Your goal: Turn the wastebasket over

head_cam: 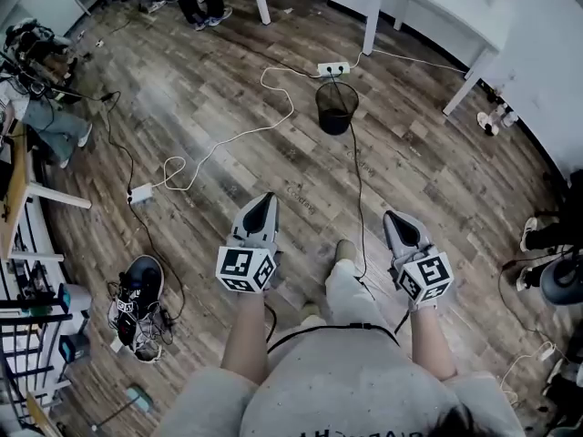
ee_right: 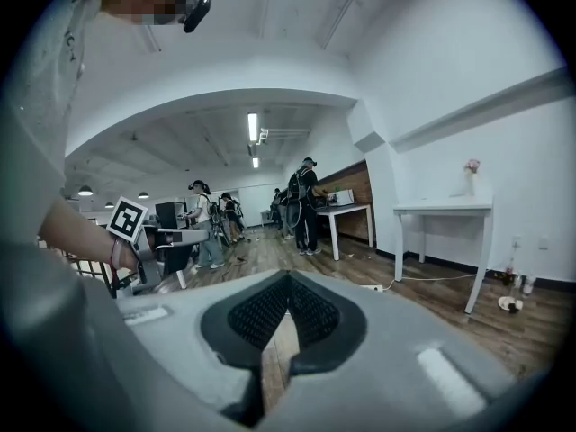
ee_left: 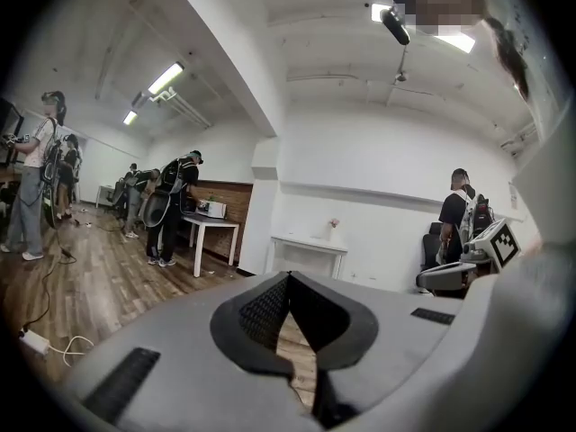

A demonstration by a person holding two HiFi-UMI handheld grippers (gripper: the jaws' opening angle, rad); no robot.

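A black mesh wastebasket [head_cam: 335,107] stands upright on the wooden floor, its mouth facing up, well ahead of both grippers. My left gripper [head_cam: 265,197] is held out level, shut with nothing in it, and its pads meet at the tip [ee_left: 290,277]. My right gripper [head_cam: 391,216] is beside it on the right, also shut and empty, its pads together [ee_right: 288,277]. Neither gripper touches the basket. Neither gripper view shows the basket.
A white power strip [head_cam: 332,67] lies just behind the basket, with white and black cables trailing over the floor. A white table [head_cam: 437,7] stands at the back right. A dark shoe [head_cam: 138,291] and tangled cables lie at the left. People stand further off [ee_left: 175,205].
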